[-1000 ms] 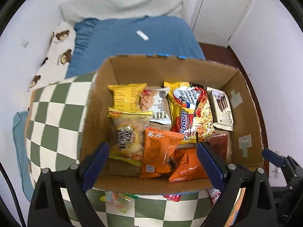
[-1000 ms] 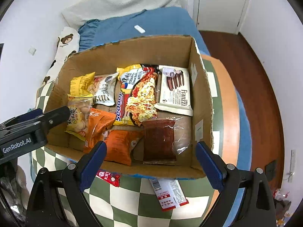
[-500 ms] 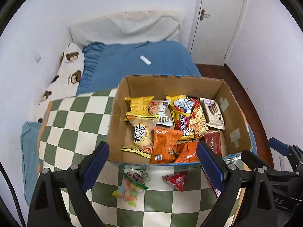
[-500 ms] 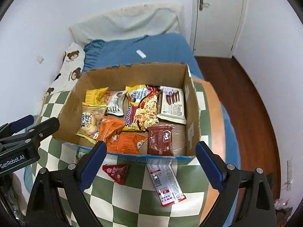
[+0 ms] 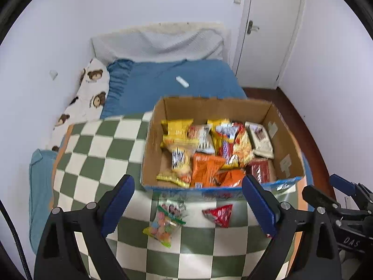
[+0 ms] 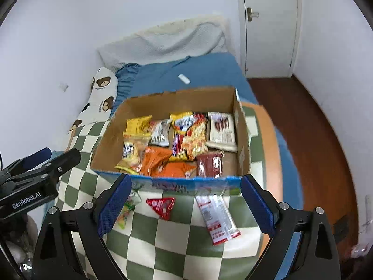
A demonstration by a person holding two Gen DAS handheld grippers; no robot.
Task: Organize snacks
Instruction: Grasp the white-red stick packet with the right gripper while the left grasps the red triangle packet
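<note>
A cardboard box holds several snack packets: yellow, orange, red and white ones. It stands on a green-and-white checkered cloth. In front of the box lie a bag of coloured candy, a red triangular packet and a long red-and-white packet. My left gripper is open and empty, above the loose packets. My right gripper is open and empty, also back from the box. Each gripper shows at the other view's edge.
A bed with a blue sheet, a bear-print pillow and a small white object lies behind the box. A white door and dark wooden floor are to the right. White walls enclose the left.
Both grippers have pulled back and up from the box. The box now looks smaller and farther, and the loose packets on the cloth have come into view.
</note>
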